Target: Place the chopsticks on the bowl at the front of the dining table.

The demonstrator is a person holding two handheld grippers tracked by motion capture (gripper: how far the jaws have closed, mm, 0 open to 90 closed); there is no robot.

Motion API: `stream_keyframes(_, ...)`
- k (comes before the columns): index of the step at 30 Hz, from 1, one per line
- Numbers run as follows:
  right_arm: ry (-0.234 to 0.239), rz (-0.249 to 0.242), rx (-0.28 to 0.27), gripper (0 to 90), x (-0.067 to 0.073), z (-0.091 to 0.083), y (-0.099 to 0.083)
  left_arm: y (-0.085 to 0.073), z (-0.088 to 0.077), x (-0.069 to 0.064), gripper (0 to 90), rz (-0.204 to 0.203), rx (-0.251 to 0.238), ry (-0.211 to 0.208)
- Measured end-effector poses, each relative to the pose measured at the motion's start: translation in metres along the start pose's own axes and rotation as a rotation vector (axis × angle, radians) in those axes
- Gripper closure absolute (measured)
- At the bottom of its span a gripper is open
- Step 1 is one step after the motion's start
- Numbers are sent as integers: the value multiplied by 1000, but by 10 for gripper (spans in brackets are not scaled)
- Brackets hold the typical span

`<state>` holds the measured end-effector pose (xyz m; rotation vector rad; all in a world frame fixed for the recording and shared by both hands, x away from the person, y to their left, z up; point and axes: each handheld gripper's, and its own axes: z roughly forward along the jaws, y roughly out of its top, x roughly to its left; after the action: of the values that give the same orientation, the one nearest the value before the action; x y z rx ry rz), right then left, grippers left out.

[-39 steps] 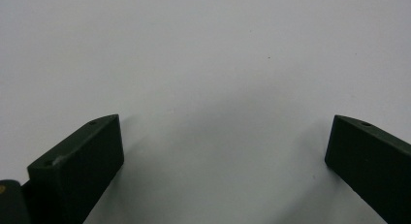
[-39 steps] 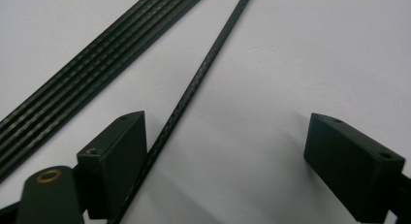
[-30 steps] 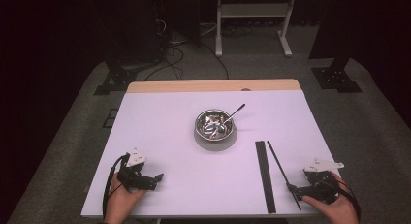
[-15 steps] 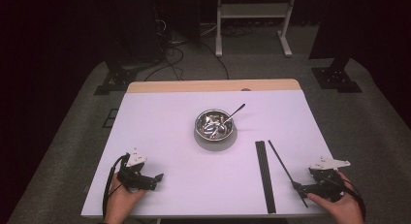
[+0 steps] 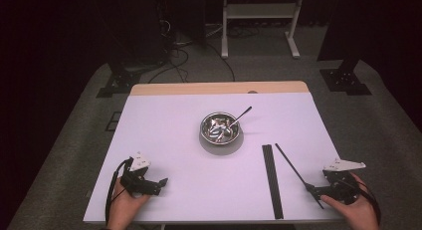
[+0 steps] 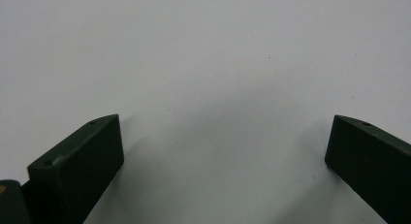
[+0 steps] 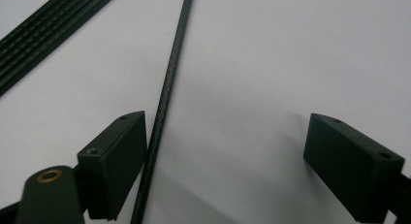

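The thin black rod [image 7: 167, 88] lies on the table [image 5: 164, 135] just beside the flat black strip [image 5: 271, 180], passing between the right gripper [image 7: 225, 146]'s wide-apart jaws, against one of them; the left gripper [image 6: 225, 151] gapes wide too

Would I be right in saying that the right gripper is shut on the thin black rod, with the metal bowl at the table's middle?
Not quite: the right gripper is open. The right gripper view shows its jaws wide apart, the thin black rod lying between them beside one jaw. The metal bowl is at the table's middle.
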<state>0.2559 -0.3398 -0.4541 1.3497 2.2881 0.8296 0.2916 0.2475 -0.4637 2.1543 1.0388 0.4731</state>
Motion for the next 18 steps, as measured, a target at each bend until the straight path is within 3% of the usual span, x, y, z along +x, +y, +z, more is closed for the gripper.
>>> stream_keyframes(18,-24,35,-5,139,-17,-1,-2,0,0,0,0,-1,0,0)
